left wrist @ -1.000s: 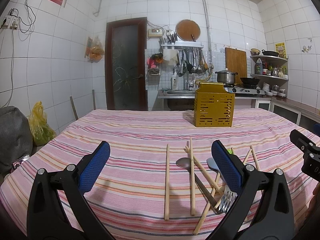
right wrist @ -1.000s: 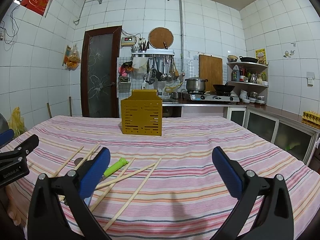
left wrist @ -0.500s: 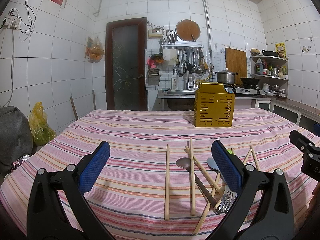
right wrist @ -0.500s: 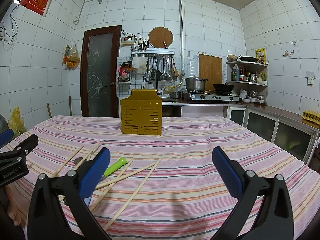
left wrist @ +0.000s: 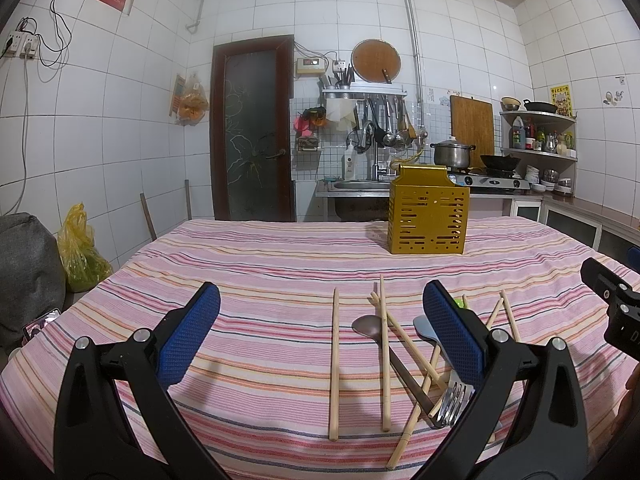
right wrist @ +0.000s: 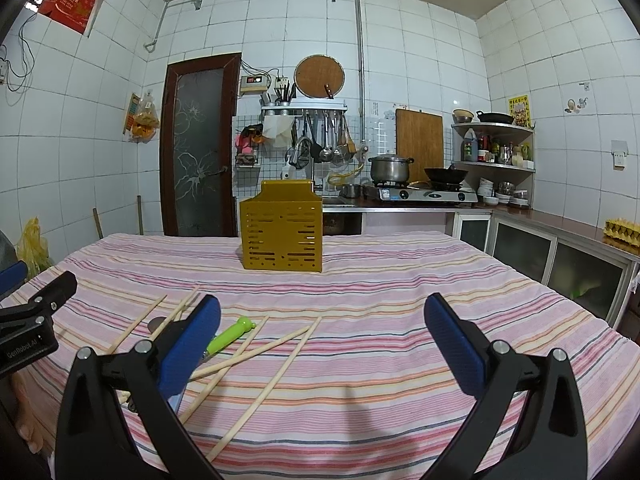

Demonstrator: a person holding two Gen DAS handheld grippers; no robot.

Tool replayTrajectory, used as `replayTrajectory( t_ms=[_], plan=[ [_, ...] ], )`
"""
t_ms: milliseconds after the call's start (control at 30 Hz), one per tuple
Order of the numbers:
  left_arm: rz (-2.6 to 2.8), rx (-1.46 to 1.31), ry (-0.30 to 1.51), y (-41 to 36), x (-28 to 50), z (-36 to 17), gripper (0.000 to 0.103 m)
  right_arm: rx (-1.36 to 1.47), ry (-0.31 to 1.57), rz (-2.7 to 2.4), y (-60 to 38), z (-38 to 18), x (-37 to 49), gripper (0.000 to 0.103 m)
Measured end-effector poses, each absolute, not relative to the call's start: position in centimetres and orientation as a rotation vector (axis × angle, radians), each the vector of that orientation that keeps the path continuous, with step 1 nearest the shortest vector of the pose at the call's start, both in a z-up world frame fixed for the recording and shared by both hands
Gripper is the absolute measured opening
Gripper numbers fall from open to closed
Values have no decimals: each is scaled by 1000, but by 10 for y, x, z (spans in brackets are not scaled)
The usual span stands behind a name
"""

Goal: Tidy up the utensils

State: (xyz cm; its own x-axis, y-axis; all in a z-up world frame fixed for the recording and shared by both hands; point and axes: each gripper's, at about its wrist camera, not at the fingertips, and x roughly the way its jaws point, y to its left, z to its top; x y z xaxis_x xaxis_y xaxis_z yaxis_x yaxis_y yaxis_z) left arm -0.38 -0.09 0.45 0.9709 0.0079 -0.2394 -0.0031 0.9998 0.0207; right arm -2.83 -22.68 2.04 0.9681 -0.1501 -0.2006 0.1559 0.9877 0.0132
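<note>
Both claws wide, above chopsticks [left wrist: 334, 360].

chopsticks [left wrist: 334, 364], spoon [left wrist: 370, 327], fork [left wrist: 452, 398] scattered flat | yellow slotted holder [left wrist: 427, 216] upright behind

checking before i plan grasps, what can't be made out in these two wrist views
- Inside of the yellow utensil holder: both views meet its slotted front, so its contents are hidden.
- Fork handle, left wrist view: hidden behind the left gripper finger.
- Green-handled tool, right wrist view: its working end is hidden behind the right gripper finger.
- Spoon handle end, left wrist view: lost under crossed chopsticks.
</note>
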Motion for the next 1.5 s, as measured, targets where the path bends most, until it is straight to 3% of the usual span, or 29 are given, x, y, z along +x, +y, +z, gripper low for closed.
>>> replayTrajectory(
  t_ms=[1500],
  plan=[
    [7, 23, 240, -1, -7, 12, 98, 45, 196, -165, -233, 12, -26, 99]
  ],
)
